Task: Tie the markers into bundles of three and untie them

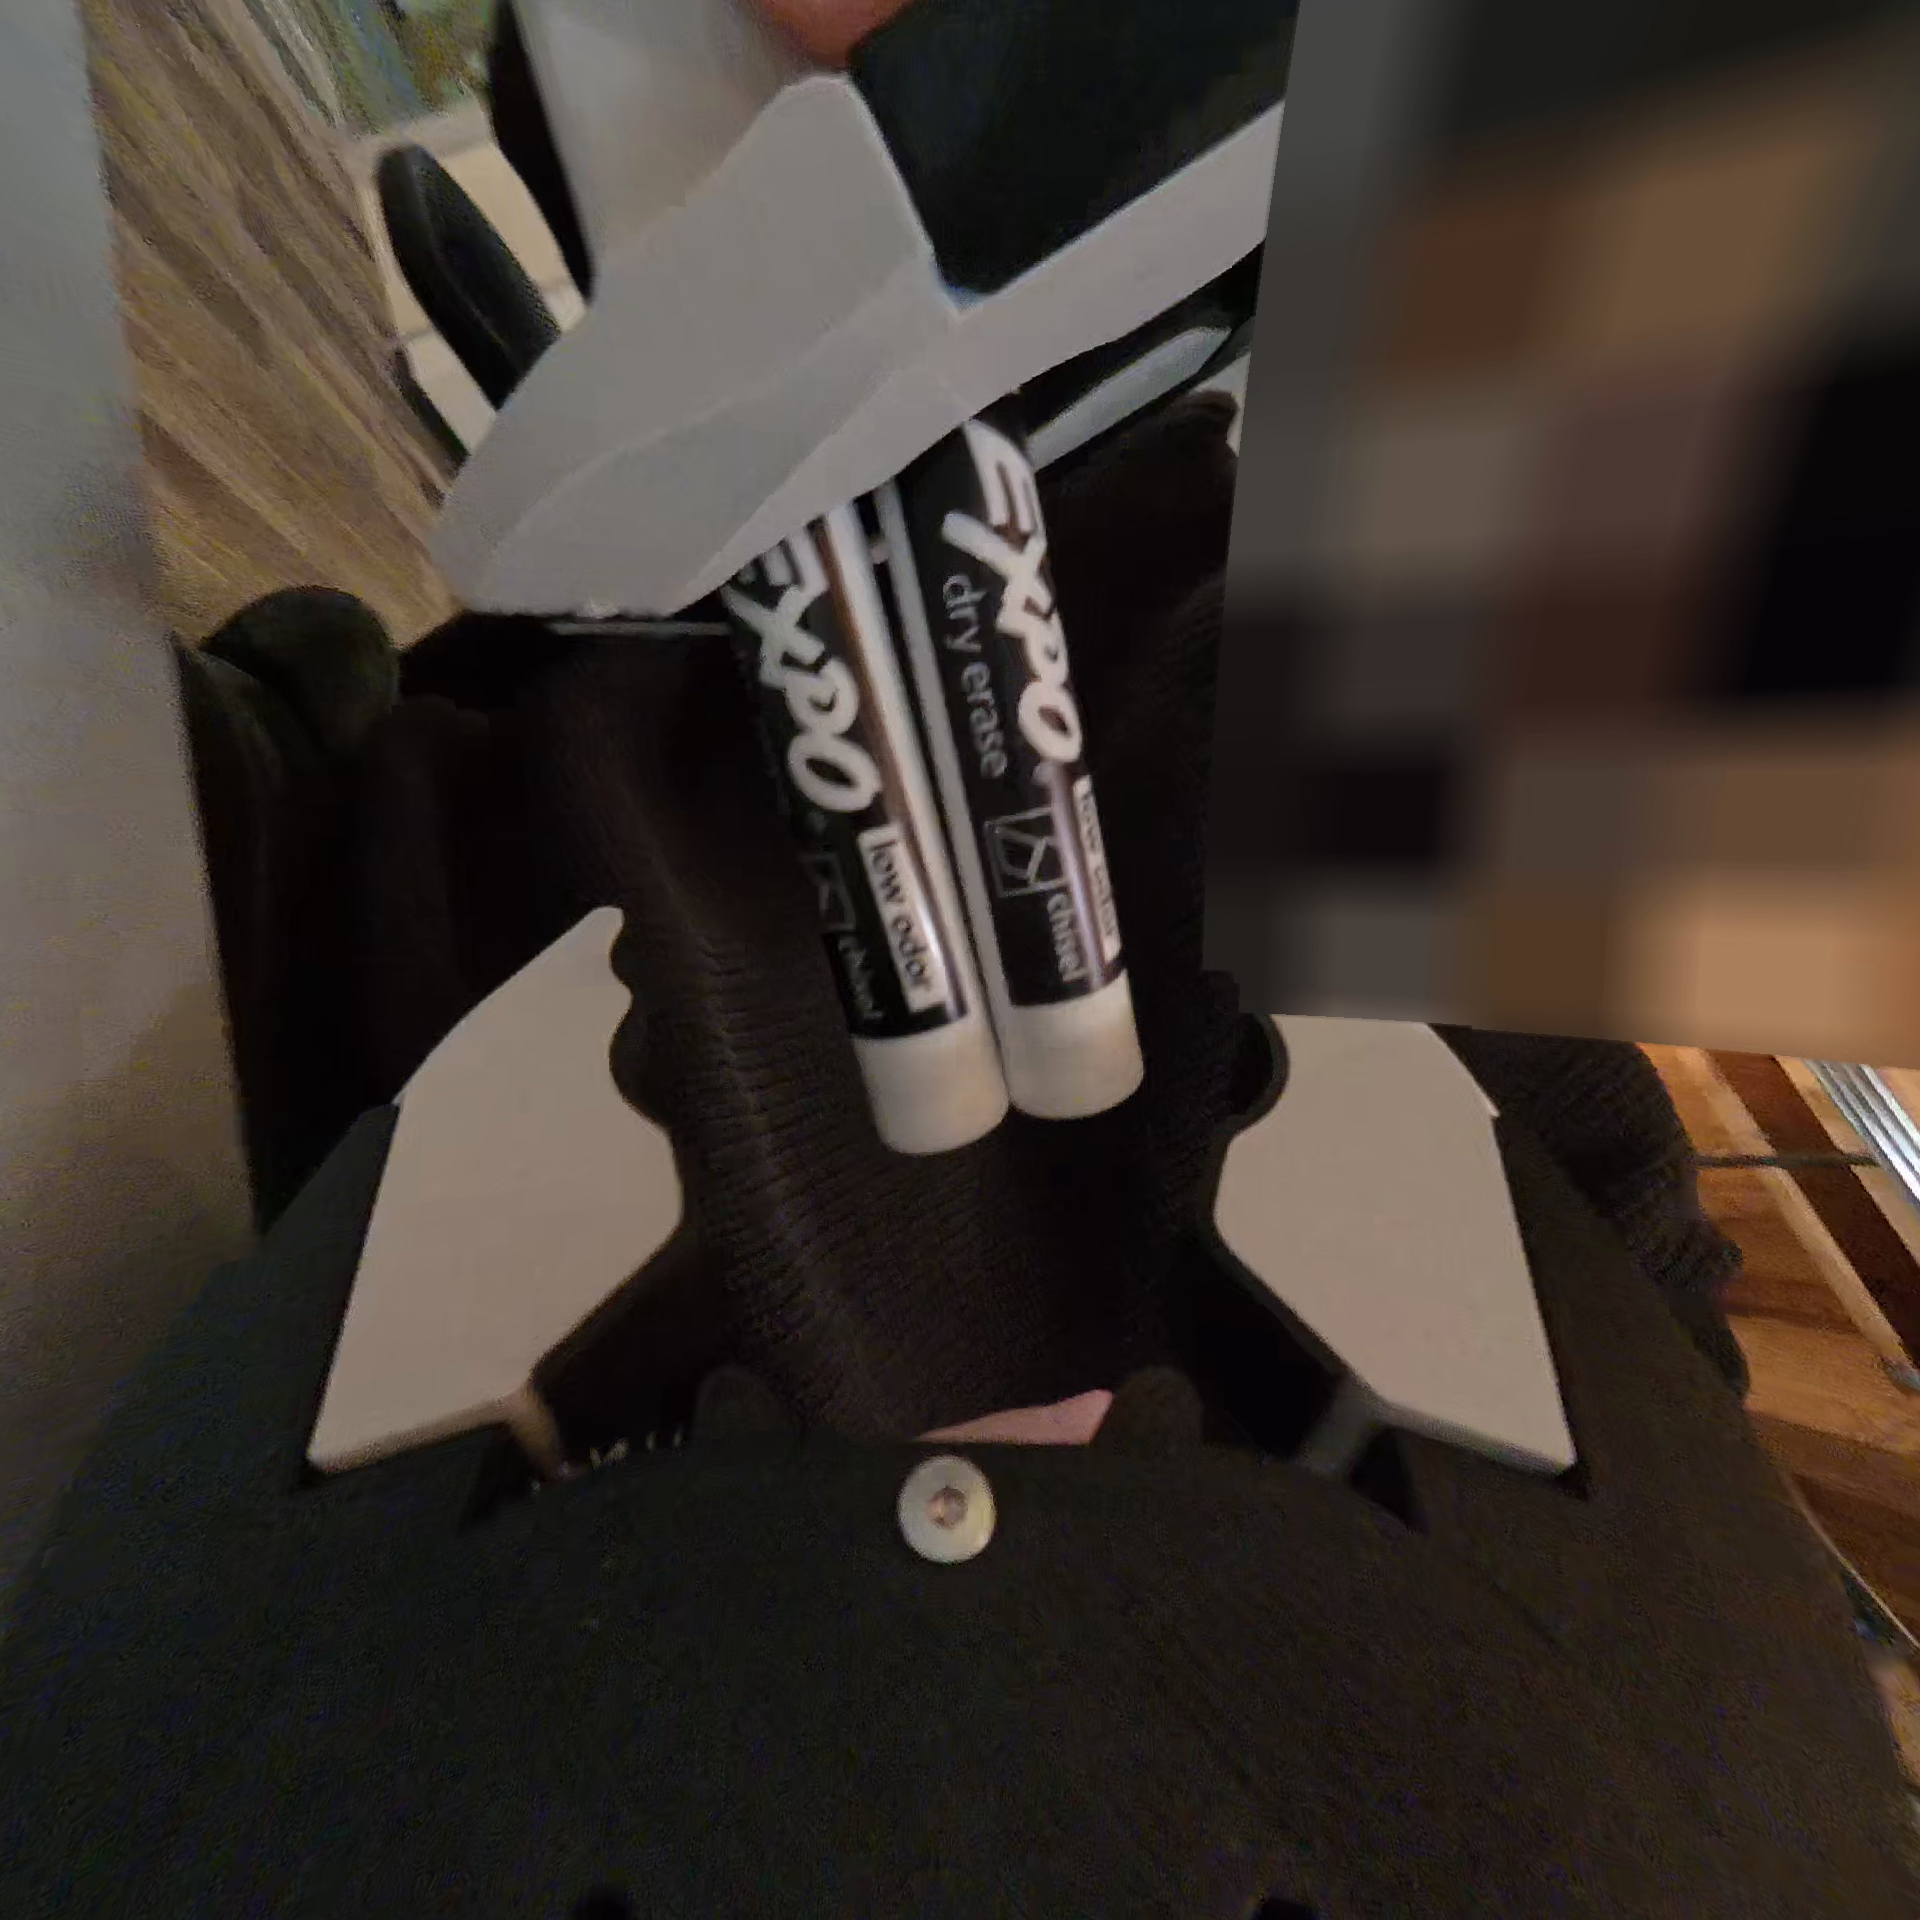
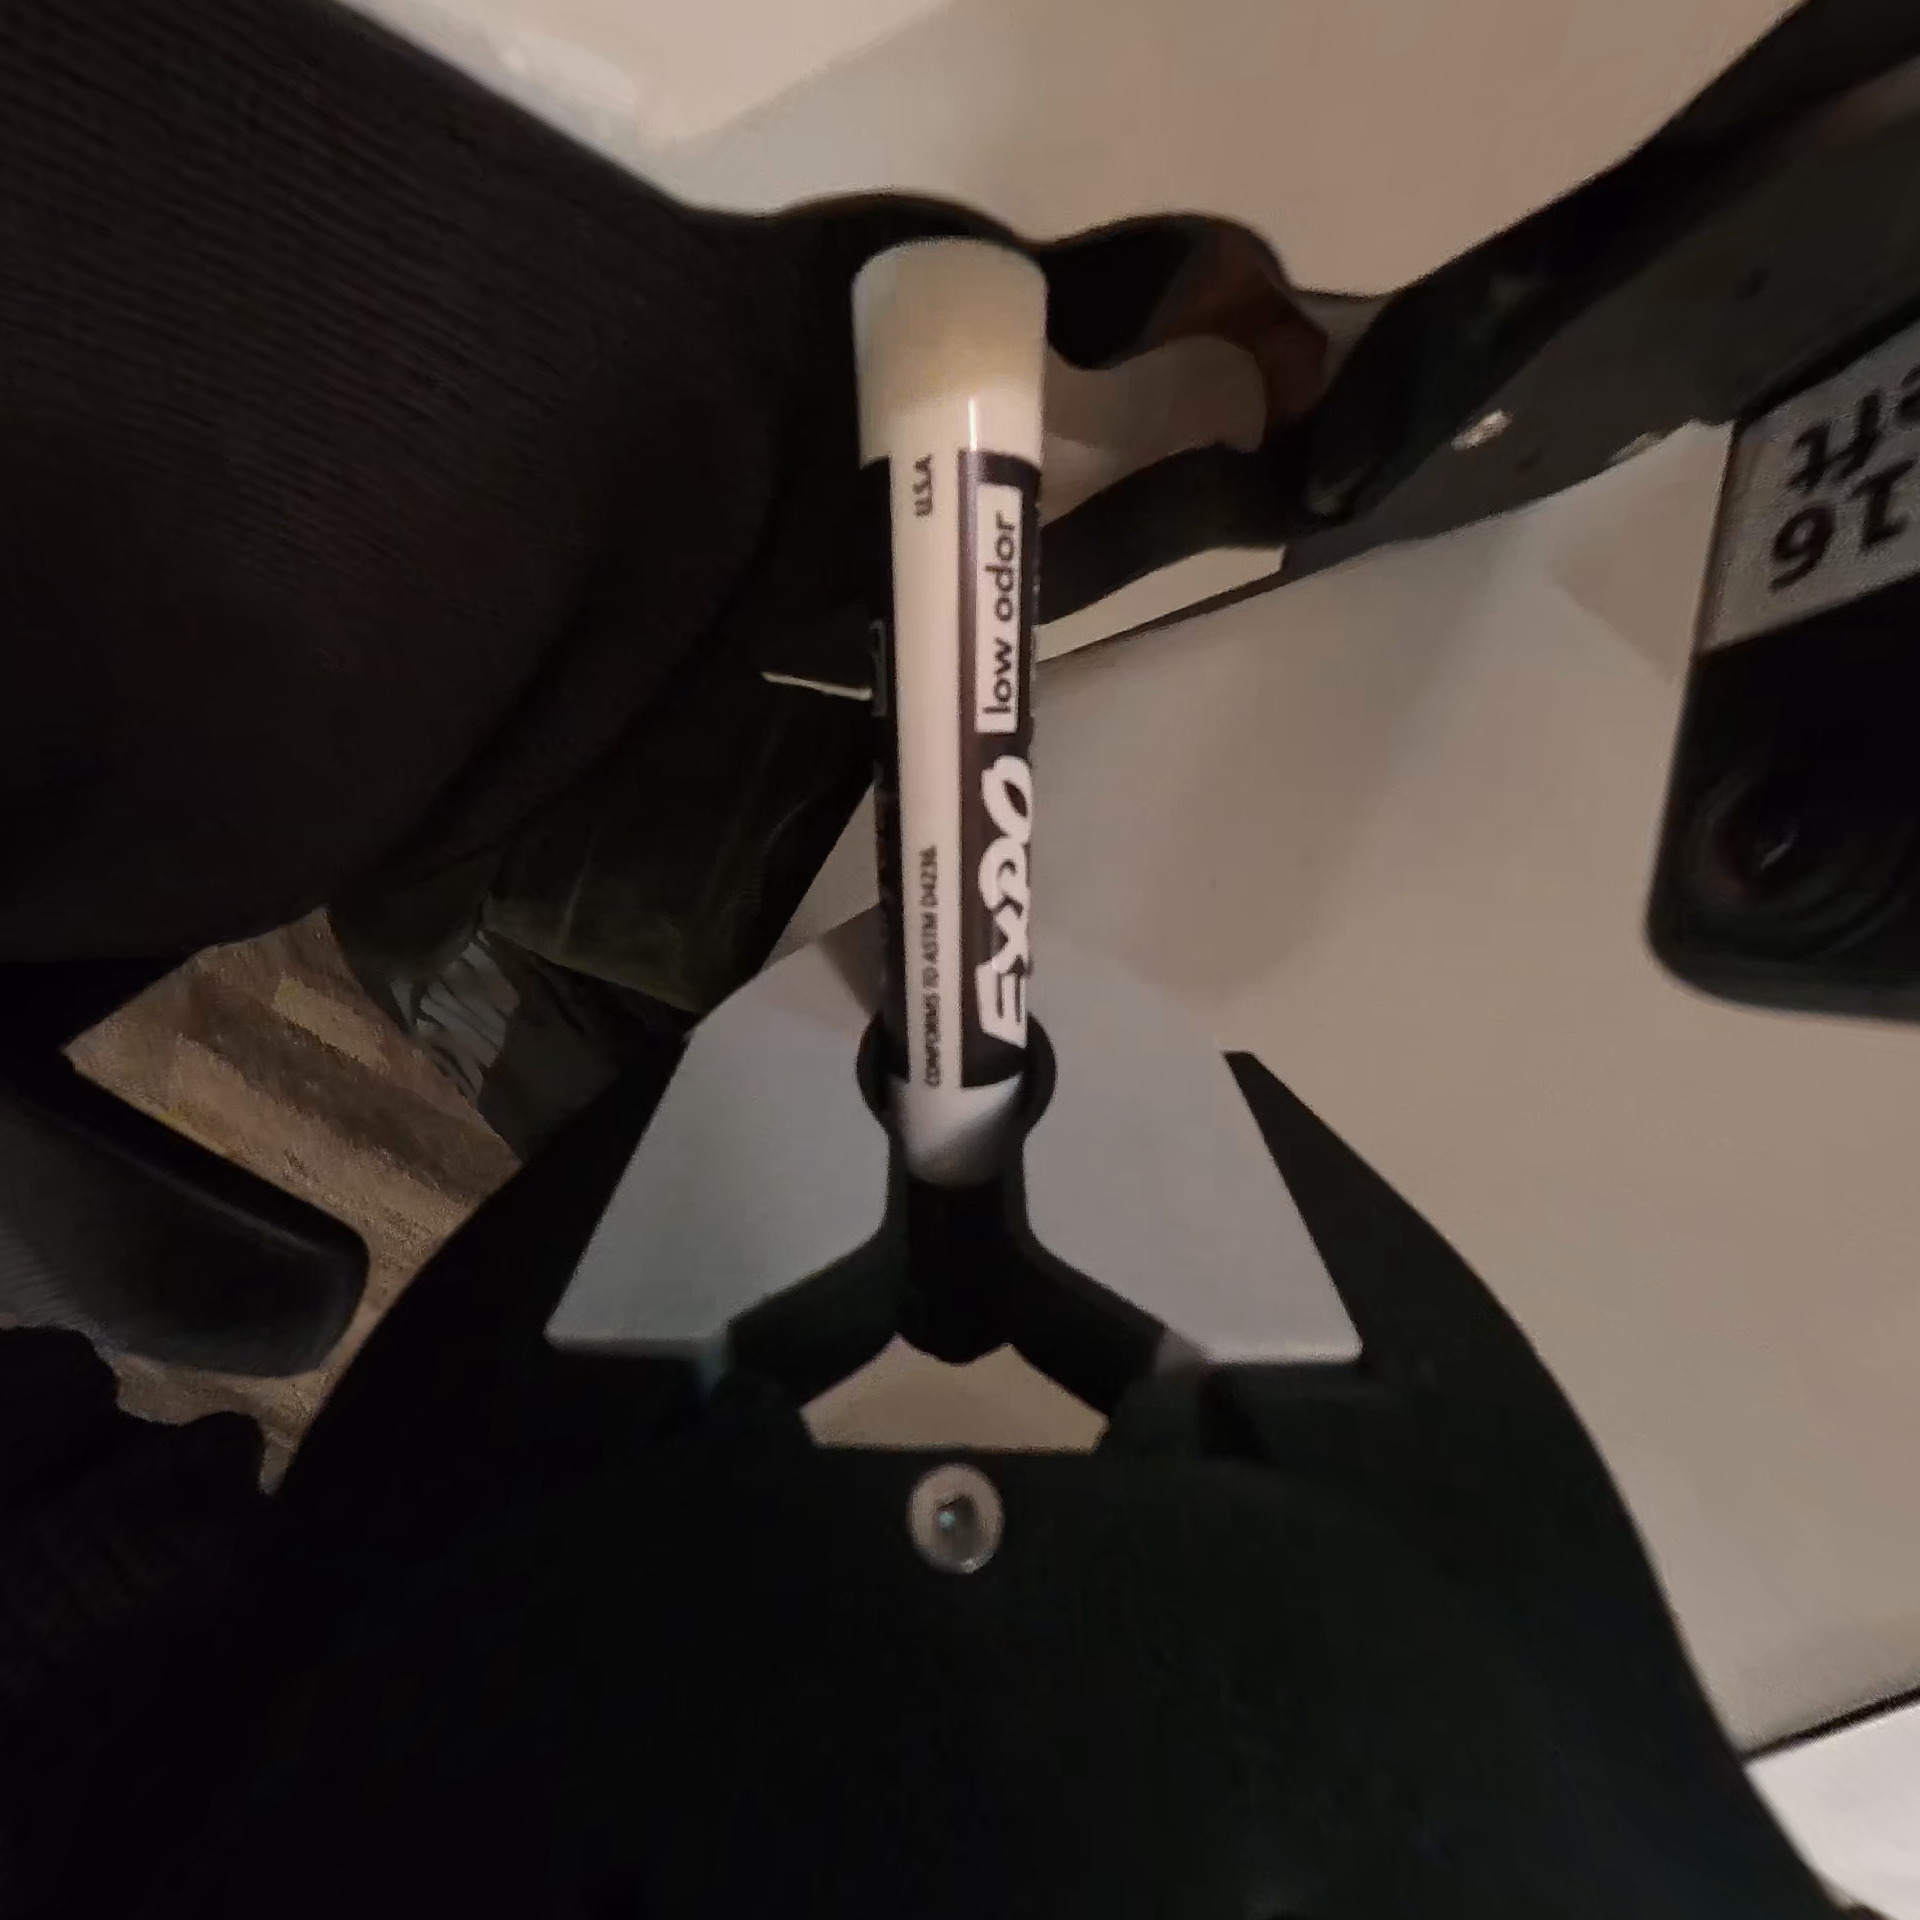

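Note:
Two black-and-white dry-erase markers (image 1: 914, 831) (image 1: 1039, 769) hang side by side, white ends down. My right gripper (image 1: 935, 457) comes in from above and is shut on their upper ends. In the right wrist view its dark fingers close around a marker (image 2: 956, 675), and the second one is mostly hidden behind it. My left gripper (image 1: 945, 987) is open, its white pads (image 1: 488, 1195) spread wide below the markers' ends. Black ribbed knit fabric (image 1: 852, 1247) lies between the pads. The markers' ends hang just above that fabric. The left gripper's camera body (image 2: 1808, 727) shows at upper right.
A wooden surface (image 1: 1818, 1195) shows at the right and wood-look flooring (image 1: 260, 364) at upper left. A black office chair (image 1: 457, 291) stands in the background. A pale wall (image 1: 62, 520) is at the far left. Dark knit fabric (image 2: 364, 468) fills the left of the right wrist view.

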